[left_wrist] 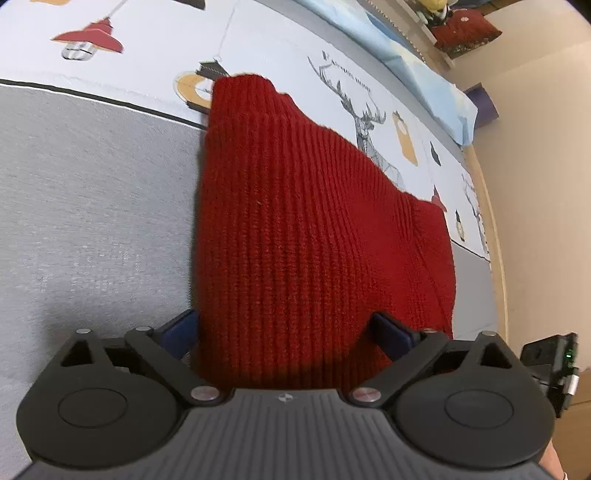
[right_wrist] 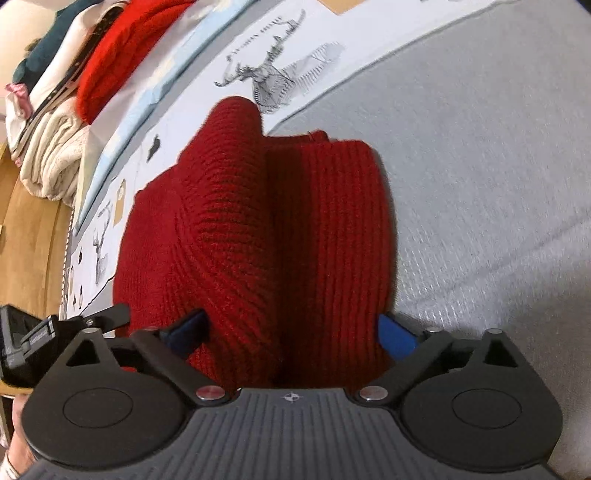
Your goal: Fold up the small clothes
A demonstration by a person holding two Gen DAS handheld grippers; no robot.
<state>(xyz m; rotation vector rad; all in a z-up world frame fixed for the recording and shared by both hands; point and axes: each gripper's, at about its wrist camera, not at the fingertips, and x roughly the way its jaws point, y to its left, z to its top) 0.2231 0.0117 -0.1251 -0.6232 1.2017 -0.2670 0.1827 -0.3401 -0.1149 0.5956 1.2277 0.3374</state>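
- Your red knit garment [left_wrist: 295, 221] lies on the bed, mostly on the grey cover [left_wrist: 92, 221], with its far end reaching onto the white printed sheet [left_wrist: 277, 44].
- Its long axis runs away from you: the knit ribs lead from right under your grippers up to a narrower rounded far end that rests over the printed border.
- Your left gripper [left_wrist: 286, 332] stands wide open. The blue pads [left_wrist: 181, 332] straddle the near end of the garment, and you cannot tell from this view whether either pad touches the knit; nothing is pinched.
- Your right gripper [right_wrist: 291, 332] is also spread wide, its blue pads [right_wrist: 395, 334] on either side of the garment's near end, with cloth bulging between them but not squeezed.
- Only the left wrist view shows the garment as one smooth, flat ribbed surface, with a lower layer sticking out on the right side. It also shows a red cushion [left_wrist: 465, 31] far off by the wall and the other gripper's body at the right edge.
- Only the right wrist view shows the garment doubled: a deep dark crease runs along its length between two raised folds, the left one thicker and reaching further.
- That view alone shows a stack of folded clothes [right_wrist: 62, 110] beyond the bed's far corner, with a brighter red knit on top.
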